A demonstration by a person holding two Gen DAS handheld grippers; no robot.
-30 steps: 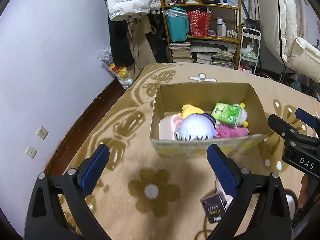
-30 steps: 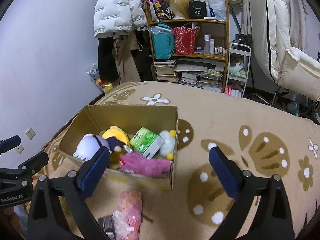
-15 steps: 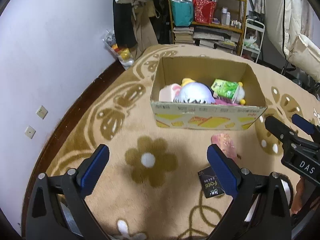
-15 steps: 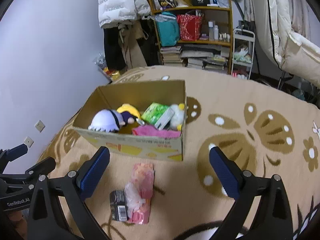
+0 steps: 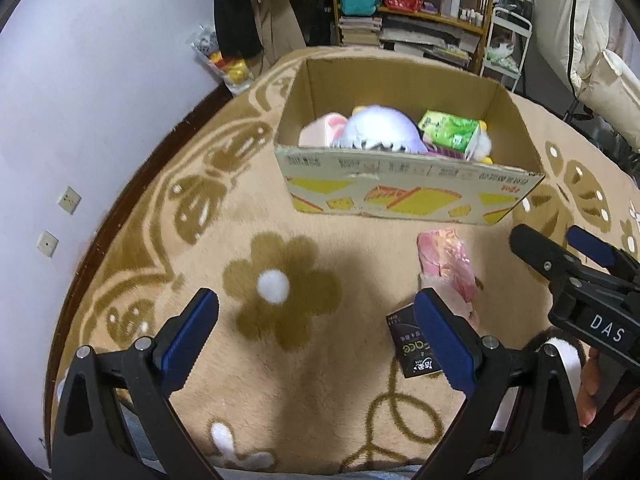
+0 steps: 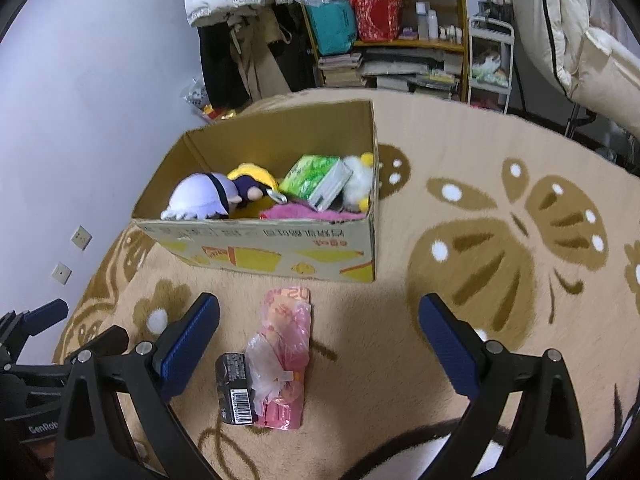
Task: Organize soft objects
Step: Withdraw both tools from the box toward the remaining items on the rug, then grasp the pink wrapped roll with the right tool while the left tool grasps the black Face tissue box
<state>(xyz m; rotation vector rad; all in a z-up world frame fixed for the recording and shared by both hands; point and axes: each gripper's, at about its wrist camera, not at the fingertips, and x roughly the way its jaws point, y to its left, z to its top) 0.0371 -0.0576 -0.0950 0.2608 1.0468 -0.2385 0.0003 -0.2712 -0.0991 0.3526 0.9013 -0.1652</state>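
Two grippers, both empty, jaws spread wide. Right gripper: hangs above the rug, pointing at the loose items. Left gripper: over a brown flower motif, off to the left of the same items.

Item 1: pink plastic-wrapped pack, soft and crinkly, lying flat on the rug just in front of the box, lengthwise toward it. Sits between the right gripper's fingers in the right wrist view, nearer the left finger.

Item 2: small black packet with a barcode, touching the pink pack's left edge, partly tucked under its loose wrapper.

Item 3: cardboard box, open-topped, near the loose items. Holds a pale lilac plush, a yellow plush, a green tissue pack, a white-and-yellow plush and a pink cloth.

Step in hand, by judgement: pick-up of the pink pack with the right gripper. Handling notes: centre the jaws across the pack's narrow width, come down low so the pads close on the body rather than the loose film, which would likely slip or tear. Keep clear of the black packet, or it may drag along. Lift above the box's near wall before release.
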